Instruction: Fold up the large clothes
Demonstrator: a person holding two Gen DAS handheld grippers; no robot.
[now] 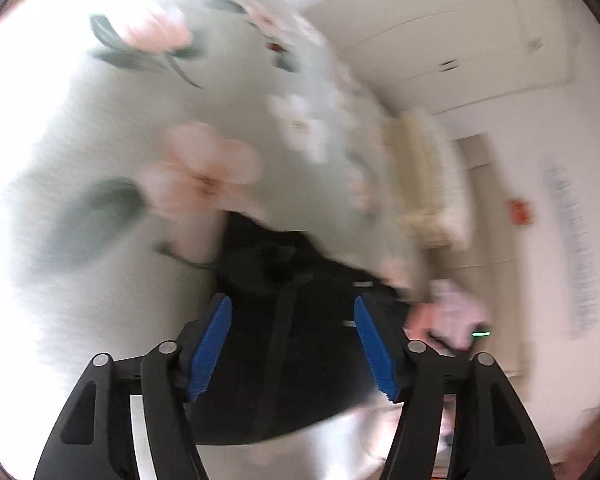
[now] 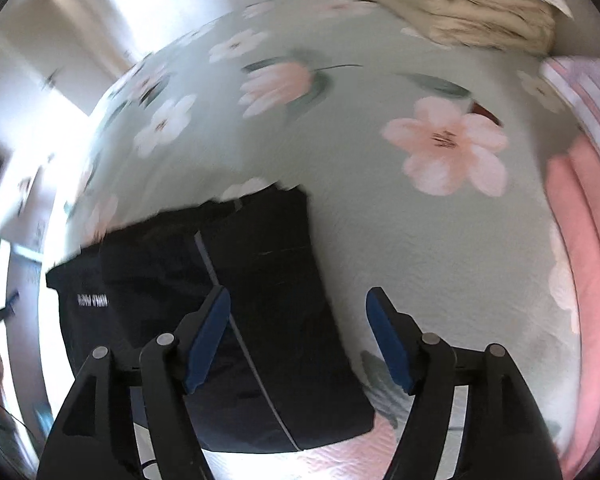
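A black garment (image 2: 260,264), folded into a long rectangle with a thin grey stripe and small white lettering, lies flat on a pale green bedspread with pink and white flowers (image 2: 360,160). My right gripper (image 2: 299,292) hangs open above the garment's right edge; its left finger is over the cloth and its right finger over the bedspread, with nothing held. In the blurred left wrist view the same black garment (image 1: 300,360) lies below my left gripper (image 1: 292,302). That gripper is open, its blue pads (image 1: 210,352) wide apart and clear of the cloth.
A cream folded pile (image 2: 480,20) sits at the far edge of the bed. Pink folded cloth (image 2: 580,240) and a striped pink piece (image 2: 588,88) lie along the right. White cupboards (image 1: 440,40) and a pale wall stand beyond the bed.
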